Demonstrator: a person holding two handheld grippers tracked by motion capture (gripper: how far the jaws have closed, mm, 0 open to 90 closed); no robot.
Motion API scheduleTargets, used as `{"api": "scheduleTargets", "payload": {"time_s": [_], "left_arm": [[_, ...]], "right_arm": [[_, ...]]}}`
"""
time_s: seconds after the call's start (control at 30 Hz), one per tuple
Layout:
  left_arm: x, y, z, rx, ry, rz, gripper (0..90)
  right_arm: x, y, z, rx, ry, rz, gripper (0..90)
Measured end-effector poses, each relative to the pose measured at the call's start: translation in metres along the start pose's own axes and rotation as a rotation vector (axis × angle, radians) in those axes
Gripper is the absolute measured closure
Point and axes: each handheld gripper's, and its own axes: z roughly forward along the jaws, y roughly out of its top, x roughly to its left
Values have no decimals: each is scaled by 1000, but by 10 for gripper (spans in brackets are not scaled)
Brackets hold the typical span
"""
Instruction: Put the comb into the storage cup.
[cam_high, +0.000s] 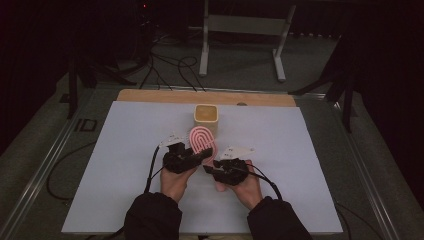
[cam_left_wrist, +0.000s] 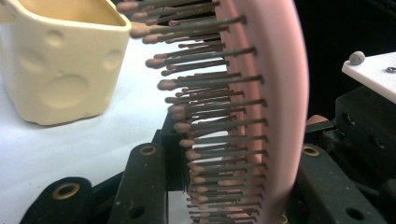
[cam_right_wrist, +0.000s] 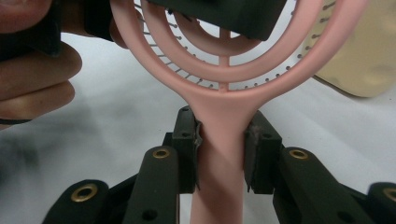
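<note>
Now both grippers clamp the pink brush (cam_high: 202, 140) above the desk (cam_high: 120, 165) near the cup (cam_high: 206, 116), right gripper (cam_right_wrist: 222, 156) on the handle, left gripper (cam_left_wrist: 224, 186) on the head, so uneven pulling could twist it loose.

A cream cup (cam_high: 206, 116) stands on the white table (cam_high: 125, 150).

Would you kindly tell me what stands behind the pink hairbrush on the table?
A cream square cup with round dimples stands on the white sheet just behind the hairbrush. The brush head covers the cup's lower front in the high view, and its inside bottom cannot be seen.
</note>
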Motion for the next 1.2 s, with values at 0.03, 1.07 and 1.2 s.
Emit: {"api": "scheduleTargets", "payload": {"time_s": [0.03,1.07,1.2], "left_arm": [[-1,0,0,-3,0,4,641],[-4,6,-6,-42,25,36,648],[-4,7,-7,-47,26,35,648]], "right_arm": [[0,0,0,-1,0,0,698],[1,3,-1,-40,13,4,260],[1,3,-1,-51,5,10,137]]}}
